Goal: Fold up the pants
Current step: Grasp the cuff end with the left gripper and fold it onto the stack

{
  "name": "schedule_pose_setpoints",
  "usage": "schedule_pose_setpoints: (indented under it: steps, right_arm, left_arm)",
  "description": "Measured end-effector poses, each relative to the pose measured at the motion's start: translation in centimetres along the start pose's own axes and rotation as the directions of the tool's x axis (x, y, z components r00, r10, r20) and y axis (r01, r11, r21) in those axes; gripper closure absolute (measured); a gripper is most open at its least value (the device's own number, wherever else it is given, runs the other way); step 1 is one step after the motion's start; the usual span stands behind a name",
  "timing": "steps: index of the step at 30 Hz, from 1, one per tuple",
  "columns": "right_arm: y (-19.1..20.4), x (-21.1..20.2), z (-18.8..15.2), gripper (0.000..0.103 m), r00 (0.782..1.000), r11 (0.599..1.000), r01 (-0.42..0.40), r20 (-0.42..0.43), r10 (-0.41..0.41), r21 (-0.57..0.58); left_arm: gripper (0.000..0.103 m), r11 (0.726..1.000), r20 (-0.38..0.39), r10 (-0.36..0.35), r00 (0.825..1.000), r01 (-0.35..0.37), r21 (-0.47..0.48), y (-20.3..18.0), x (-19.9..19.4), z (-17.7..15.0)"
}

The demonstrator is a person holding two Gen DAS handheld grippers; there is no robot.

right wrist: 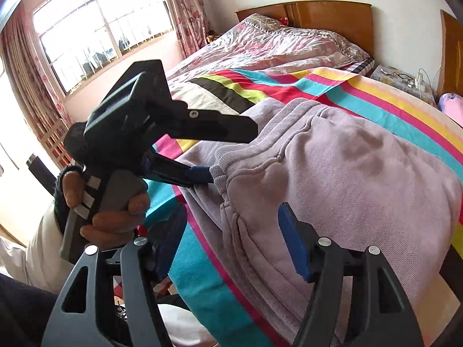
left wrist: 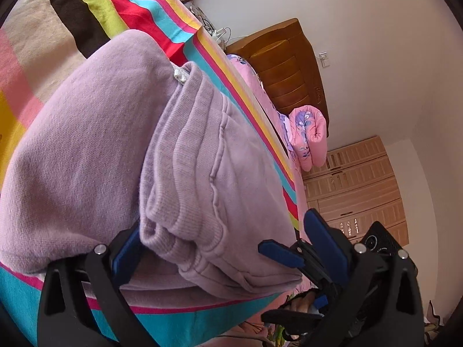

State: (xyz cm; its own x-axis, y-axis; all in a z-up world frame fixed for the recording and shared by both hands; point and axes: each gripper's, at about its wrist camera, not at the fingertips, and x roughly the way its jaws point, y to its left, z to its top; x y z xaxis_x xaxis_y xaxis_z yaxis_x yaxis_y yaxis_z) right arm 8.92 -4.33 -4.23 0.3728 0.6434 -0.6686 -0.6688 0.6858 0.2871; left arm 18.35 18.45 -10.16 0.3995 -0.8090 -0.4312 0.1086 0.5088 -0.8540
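The lilac pants point(right wrist: 332, 173) lie folded on the striped blanket point(right wrist: 390, 98) that covers the near corner of the bed point(right wrist: 275, 43), with the ribbed waistband point(left wrist: 185, 190) on top and turned toward both cameras. The left gripper point(left wrist: 222, 248) is at the waistband edge with its jaws spread wide: in its own view one blue pad point(left wrist: 124, 257) sits against the left side of the waistband fold and the other stands clear to the right, off the fabric. From the right wrist view the same tool shows its lower blue finger touching the waistband edge while the upper black finger point(right wrist: 220, 128) lies over the cloth, apart from it. A person's hand point(right wrist: 113, 214) grips its handle, with a pale sleeve below. The right gripper point(right wrist: 234, 245) hovers over the near edge of the pants, jaws spread, with the cloth lying between and beneath the fingers and neither pad pressing on it. Beyond the bed are a wooden headboard point(right wrist: 332, 14), a curtained window point(right wrist: 101, 26) and, in the left view, a rolled pink quilt point(left wrist: 309, 133).
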Motion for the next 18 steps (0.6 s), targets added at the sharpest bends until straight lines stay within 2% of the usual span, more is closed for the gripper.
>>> schedule_pose_setpoints:
  steps: [1,3,6,8,10,12,14,16,18]
  right_arm:
    - [-0.1,0.2,0.2,0.041,1.0,1.0,0.012,-0.01,-0.012,0.007]
    - [0.4,1.3,0.4,0.066,0.995,0.997,0.075,-0.061,-0.077,-0.034]
    - [1.5,3.4,-0.5,0.068,0.978,0.979,0.157,-0.12,-0.173,-0.131]
    - [2.2,4.6,-1.6,0.073,0.963,0.948,0.217,-0.107,-0.247,-0.231]
    - [3.0,3.9,-1.7,0.09,0.96,0.931,0.254,-0.048,-0.275,-0.261]
    - [4.4,2.2,-1.2,0.091,0.963,0.913,0.262,0.017,-0.271,-0.311]
    - [5.3,1.4,-1.1,0.091,0.963,0.898,0.26,0.026,-0.269,-0.355]
    - [5.2,2.0,-1.8,0.091,0.967,0.898,0.235,0.001,-0.253,-0.372]
    - [4.8,3.7,-3.0,0.091,0.963,0.895,0.227,-0.049,-0.266,-0.385]
  left_arm:
    - [0.002,1.0,0.0,0.0,1.0,0.0,0.0,0.0,-0.2,0.0]
    - [0.002,1.0,0.001,-0.001,1.0,0.001,-0.001,0.0,-0.2,0.2]
    - [0.002,1.0,-0.001,-0.003,1.0,0.003,-0.002,0.0,-0.4,0.0]
    - [0.002,1.0,-0.004,0.0,1.0,0.0,0.0,0.0,-0.7,-0.4]
    - [0.002,1.0,-0.008,0.009,1.0,-0.009,0.001,-0.1,-0.7,-0.4]
    - [0.002,1.0,-0.015,0.011,1.0,-0.011,-0.011,-0.2,-0.8,-0.4]
    - [0.002,1.0,-0.015,0.001,1.0,-0.002,-0.023,-0.3,-0.9,-0.5]
    - [0.002,1.0,-0.013,0.001,1.0,-0.001,-0.032,-0.3,-0.8,-0.4]
    - [0.002,0.999,-0.025,0.013,1.0,-0.014,-0.037,-0.4,-0.3,-0.5]
